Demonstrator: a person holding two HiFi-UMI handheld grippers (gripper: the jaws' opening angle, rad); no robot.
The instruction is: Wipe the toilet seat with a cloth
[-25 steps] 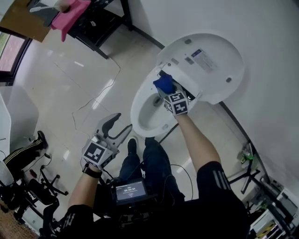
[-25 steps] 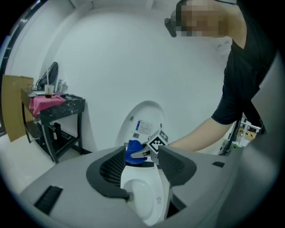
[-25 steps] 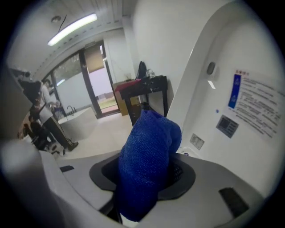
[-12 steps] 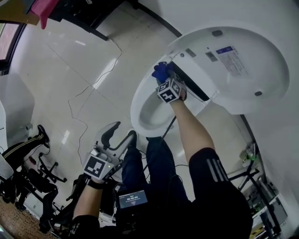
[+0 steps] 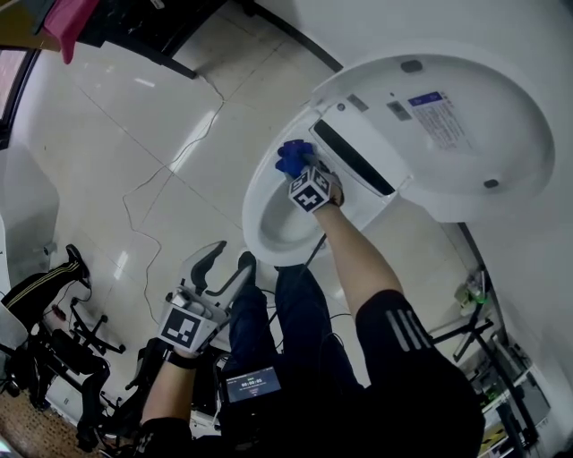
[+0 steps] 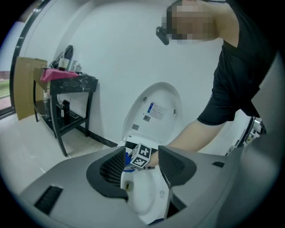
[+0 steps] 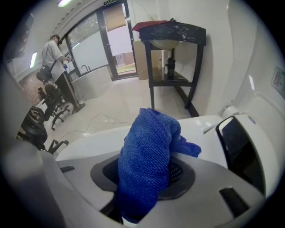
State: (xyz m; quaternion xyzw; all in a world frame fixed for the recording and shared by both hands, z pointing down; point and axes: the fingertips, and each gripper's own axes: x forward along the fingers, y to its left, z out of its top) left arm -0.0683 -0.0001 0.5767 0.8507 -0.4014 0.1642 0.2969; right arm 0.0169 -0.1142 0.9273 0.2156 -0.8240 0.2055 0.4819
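A white toilet stands against the wall with its lid [image 5: 448, 125] raised. Its rim [image 5: 255, 192] shows in the head view. My right gripper [image 5: 300, 174] is shut on a blue cloth [image 5: 291, 158] and presses it on the rear left of the rim, near the hinge. In the right gripper view the blue cloth [image 7: 149, 156] bulges out between the jaws over the white rim [image 7: 93, 136]. My left gripper [image 5: 219, 264] hangs low by my knee, open and holding nothing. In the left gripper view the toilet bowl [image 6: 147, 196] shows between its spread fingers.
A black side table [image 7: 173, 33] with a pink cloth [image 5: 67, 22] on it stands left of the toilet. A thin cable [image 5: 157, 192] trails across the glossy floor. Office chairs [image 5: 54, 353] stand at the lower left. A person [image 7: 55, 55] stands far off by glass doors.
My right gripper has slid the blue cloth leftward along the rear of the rim. The head view has shifted. The left gripper stays open low by my knee.
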